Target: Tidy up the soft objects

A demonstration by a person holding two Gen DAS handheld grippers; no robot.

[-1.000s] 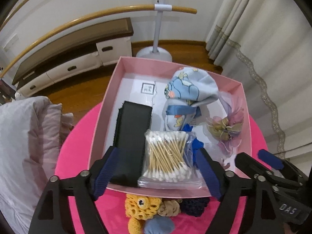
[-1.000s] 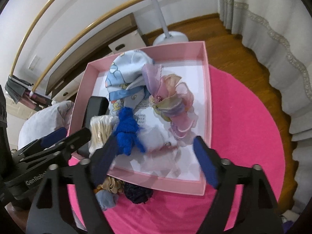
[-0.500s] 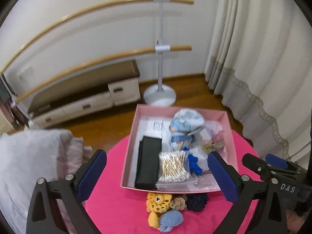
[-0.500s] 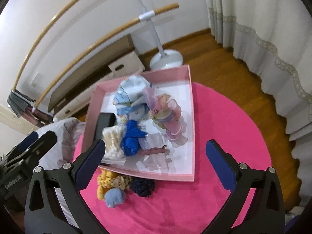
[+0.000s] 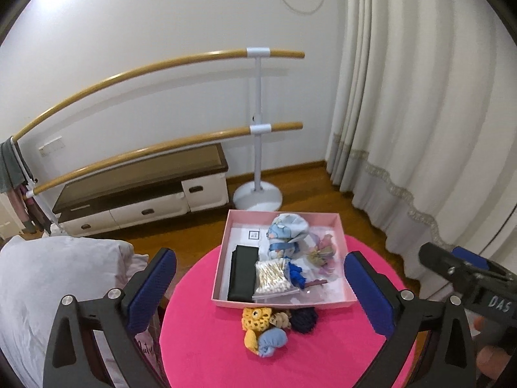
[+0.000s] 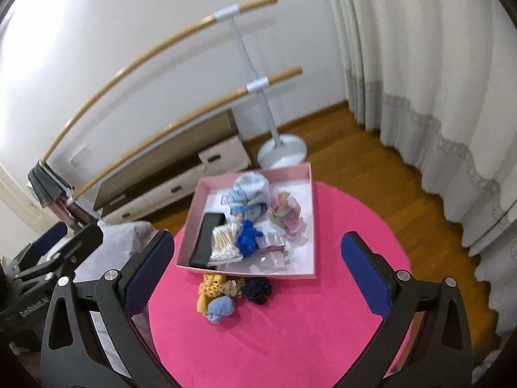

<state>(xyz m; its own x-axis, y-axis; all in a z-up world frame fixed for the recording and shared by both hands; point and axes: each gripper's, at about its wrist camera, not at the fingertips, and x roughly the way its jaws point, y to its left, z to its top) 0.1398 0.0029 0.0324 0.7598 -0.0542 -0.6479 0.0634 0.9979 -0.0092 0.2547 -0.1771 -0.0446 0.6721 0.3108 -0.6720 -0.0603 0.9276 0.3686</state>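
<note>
Pink box (image 5: pixel 223 274), one, frame centre; scrunchies (image 5: pixel 274 325), four, below it; both hand-held grippers (image 5: pixel 258 294) (image 6: pixel 255 283) spread, empty.

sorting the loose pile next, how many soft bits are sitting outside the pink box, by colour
yellow crochet pieces: 2
tan scrunchie: 1
navy scrunchie: 1
light blue piece: 1
total: 5, all on the pink table in front of the pink box
</note>
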